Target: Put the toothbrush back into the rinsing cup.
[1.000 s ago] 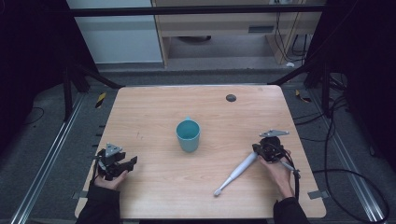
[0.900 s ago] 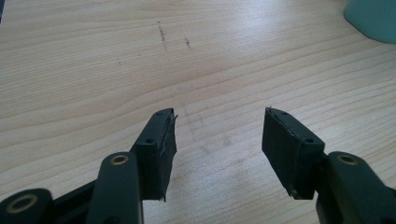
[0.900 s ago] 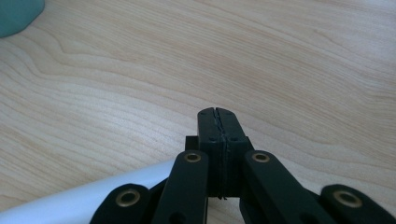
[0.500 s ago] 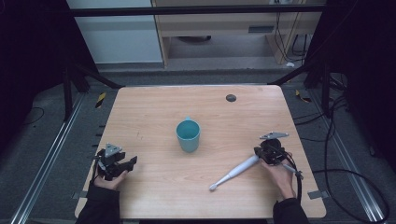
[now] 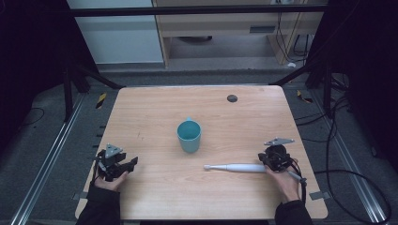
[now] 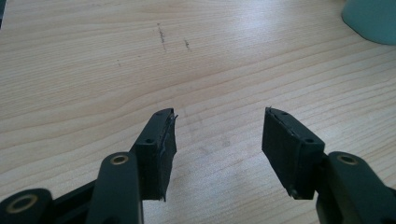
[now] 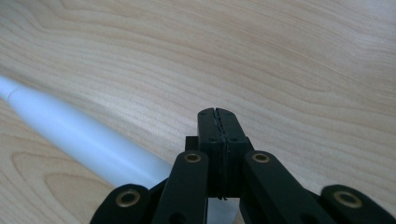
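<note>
A teal cup (image 5: 189, 136) stands upright near the middle of the wooden table (image 5: 155, 112); its base shows at the top right of the left gripper view (image 6: 371, 21). A white wand-shaped handle (image 5: 234, 167) lies flat, running left to right in front of the cup. Its right end reaches my right gripper (image 5: 264, 161). In the right gripper view that gripper (image 7: 216, 112) is shut with nothing between its jaws, and the white handle (image 7: 70, 135) passes beside and under them. My left gripper (image 5: 127, 164) rests at the front left, open and empty (image 6: 219, 116).
A small dark round disc (image 5: 232, 98) lies near the table's far edge. Metal rails and cables run along the floor on both sides. A hand holds each gripper at the table's front edge.
The white handle has swung round: its far tip moved left and away from the front edge, so it now lies almost level. The right gripper shifted a little. The left gripper stayed still.
</note>
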Demonstrator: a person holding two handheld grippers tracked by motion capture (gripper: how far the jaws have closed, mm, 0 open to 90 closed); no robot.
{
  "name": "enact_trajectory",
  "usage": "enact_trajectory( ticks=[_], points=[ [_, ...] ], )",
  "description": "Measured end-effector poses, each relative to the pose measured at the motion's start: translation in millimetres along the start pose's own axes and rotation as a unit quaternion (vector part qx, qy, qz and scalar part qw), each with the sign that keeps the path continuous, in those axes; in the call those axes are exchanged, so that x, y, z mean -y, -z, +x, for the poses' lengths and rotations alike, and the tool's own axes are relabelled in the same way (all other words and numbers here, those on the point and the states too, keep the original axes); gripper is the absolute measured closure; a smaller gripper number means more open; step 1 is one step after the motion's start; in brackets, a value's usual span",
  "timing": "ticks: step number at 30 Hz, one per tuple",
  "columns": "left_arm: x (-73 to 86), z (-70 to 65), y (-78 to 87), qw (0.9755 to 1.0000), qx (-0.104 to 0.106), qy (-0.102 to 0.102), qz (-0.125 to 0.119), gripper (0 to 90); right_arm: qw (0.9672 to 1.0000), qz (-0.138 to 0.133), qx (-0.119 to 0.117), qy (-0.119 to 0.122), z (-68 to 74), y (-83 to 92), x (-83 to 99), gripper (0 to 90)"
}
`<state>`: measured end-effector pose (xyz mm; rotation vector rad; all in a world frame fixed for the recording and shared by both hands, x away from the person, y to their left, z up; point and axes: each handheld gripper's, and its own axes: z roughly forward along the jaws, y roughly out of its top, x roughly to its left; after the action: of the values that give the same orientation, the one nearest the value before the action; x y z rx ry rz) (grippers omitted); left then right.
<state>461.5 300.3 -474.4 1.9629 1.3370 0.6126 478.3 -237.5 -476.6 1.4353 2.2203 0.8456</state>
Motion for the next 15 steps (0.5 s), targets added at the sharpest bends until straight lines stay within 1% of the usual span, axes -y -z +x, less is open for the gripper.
enact_trajectory(
  ticks=[3, 6, 10, 15],
  points=[
    [0.0, 0.1, 0.2, 1.0000, 0.000, 0.001, -0.001, 43.9, 1.0000, 0.002, 0.001, 0.003, 0.9, 1.9, 2.5, 90.0],
    [0.1, 0.1, 0.4, 1.0000, 0.000, 0.001, 0.000, 43.9, 1.0000, 0.005, -0.005, 0.000, 2.3, 5.4, 6.1, 90.0],
    [0.2, 0.1, 0.9, 1.0000, 0.000, 0.001, -0.001, 43.9, 0.9999, 0.014, -0.002, 0.007, 5.8, 6.5, 9.2, 90.0],
    [0.3, 0.2, 1.1, 1.0000, -0.001, 0.002, -0.001, 43.9, 0.9998, 0.014, -0.003, 0.010, 8.2, 8.0, 9.9, 90.0]
  ],
)
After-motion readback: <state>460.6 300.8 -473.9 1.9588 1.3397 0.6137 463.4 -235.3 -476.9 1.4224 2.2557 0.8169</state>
